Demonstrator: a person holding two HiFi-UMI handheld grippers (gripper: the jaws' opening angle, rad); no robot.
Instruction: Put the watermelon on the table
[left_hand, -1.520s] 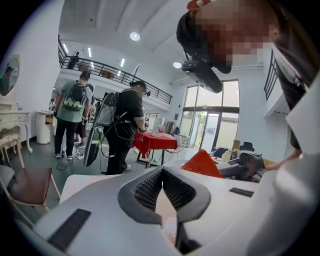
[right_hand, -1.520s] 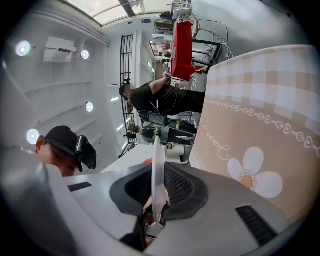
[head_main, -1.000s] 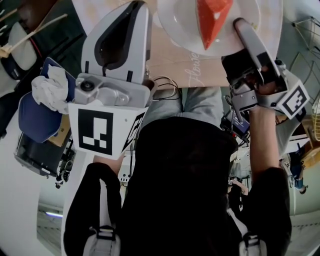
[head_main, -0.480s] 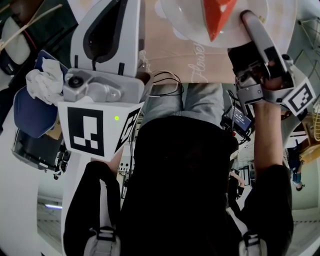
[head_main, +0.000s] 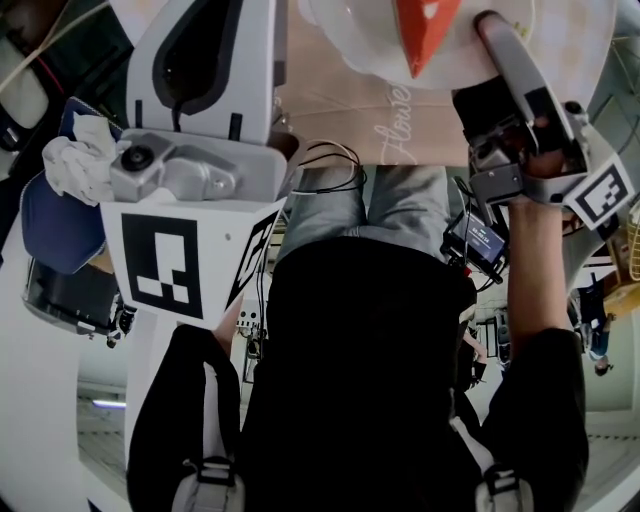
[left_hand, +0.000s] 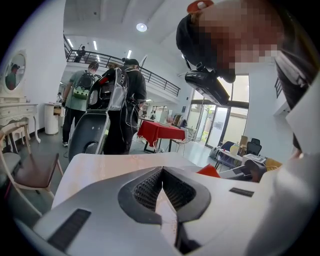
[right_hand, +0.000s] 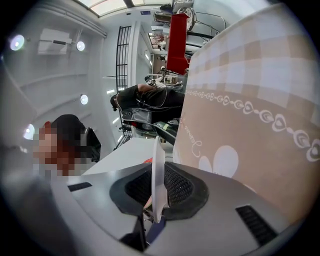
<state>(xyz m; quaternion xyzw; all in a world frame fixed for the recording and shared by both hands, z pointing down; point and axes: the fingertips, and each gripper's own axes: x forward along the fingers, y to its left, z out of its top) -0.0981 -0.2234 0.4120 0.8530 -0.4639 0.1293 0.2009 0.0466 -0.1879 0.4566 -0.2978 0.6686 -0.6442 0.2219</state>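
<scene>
1. Grey ribbed fingers (left_hand: 145, 187) of the left gripper (left_hand: 162, 172): tips together, nothing between, a little lower than a second ago.
2. Red watermelon (head_main: 420, 30) wedge on a smooth white plate (head_main: 350, 45), carried down toward the beige patterned cloth on the surface (head_main: 340, 110); set-down judged close, not yet done.
3. Right gripper (right_hand: 157, 190) clamped on the plate's thin rim, ribbed fingers either side.

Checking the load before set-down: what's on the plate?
One red watermelon wedge lies on the white plate, tip toward the person. The right gripper clamps the rim. The plate's far half is out of frame, so anything there is unseen.
</scene>
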